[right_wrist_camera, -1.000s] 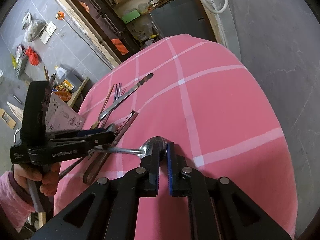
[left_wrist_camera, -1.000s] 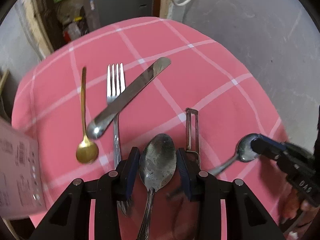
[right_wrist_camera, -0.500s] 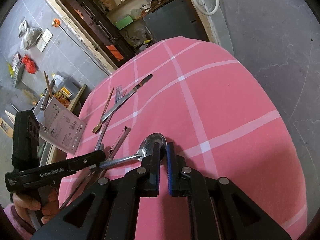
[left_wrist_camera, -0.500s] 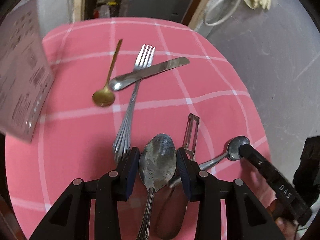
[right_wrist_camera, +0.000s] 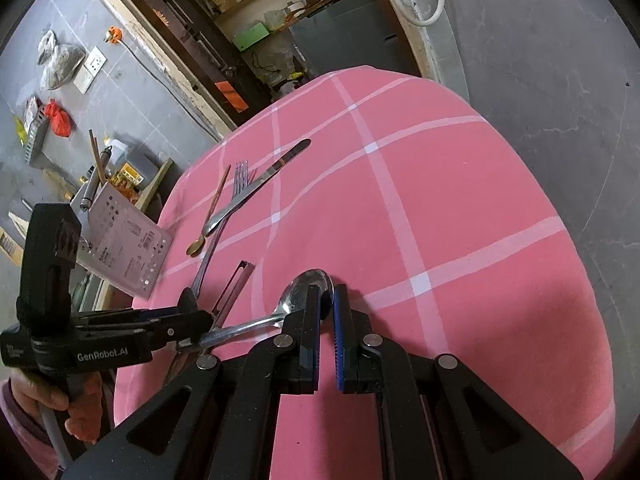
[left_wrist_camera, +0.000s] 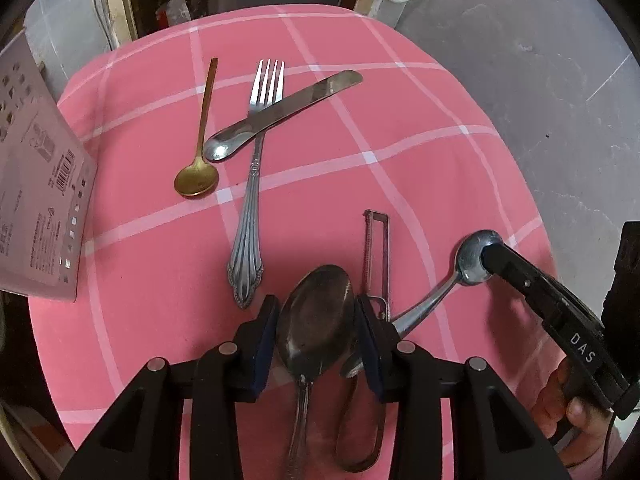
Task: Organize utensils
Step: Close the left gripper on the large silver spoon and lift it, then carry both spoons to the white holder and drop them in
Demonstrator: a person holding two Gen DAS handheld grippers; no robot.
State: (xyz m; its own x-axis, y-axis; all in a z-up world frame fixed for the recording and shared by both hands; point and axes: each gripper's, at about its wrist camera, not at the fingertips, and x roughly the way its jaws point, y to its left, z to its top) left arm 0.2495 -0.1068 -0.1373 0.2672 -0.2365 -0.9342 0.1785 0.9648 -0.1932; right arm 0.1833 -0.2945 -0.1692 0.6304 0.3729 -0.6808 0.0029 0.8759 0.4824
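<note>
Currently both grippers are loaded; step in hand looks like lifting spoons out of the scatter, ahead of laying them in order.

Left wrist view: left gripper [left_wrist_camera: 316, 344] pointing steeply down, pads clamped on either edge of the big spoon [left_wrist_camera: 316, 316] bowl, handle running back under the jaws. Peeler [left_wrist_camera: 376, 252] lies just beside the right pad. Fork [left_wrist_camera: 252, 200] lies further out on the cloth [left_wrist_camera: 420, 120], knife [left_wrist_camera: 280, 112] across its neck, gold spoon [left_wrist_camera: 198, 176] just left of both. A printed card [left_wrist_camera: 36, 200] hangs at the left edge. Right gripper [left_wrist_camera: 496, 254] enters from the right, nipped on the bowl of the small spoon [left_wrist_camera: 464, 264], whose handle slants down behind the left gripper's right pad.

Right wrist view: jaws nearly closed, small spoon's bowl rim caught between them. The left gripper shows side-on with the hand [right_wrist_camera: 60, 404] under it. The big spoon is hidden here; whether the small spoon's handle touches the left gripper I cannot tell. Only this view shows the open cloth to the right.

Next move, as judged: carry each spoon clear to open cloth and set them parallel, keeping the two handles from fouling near the peeler.
</note>
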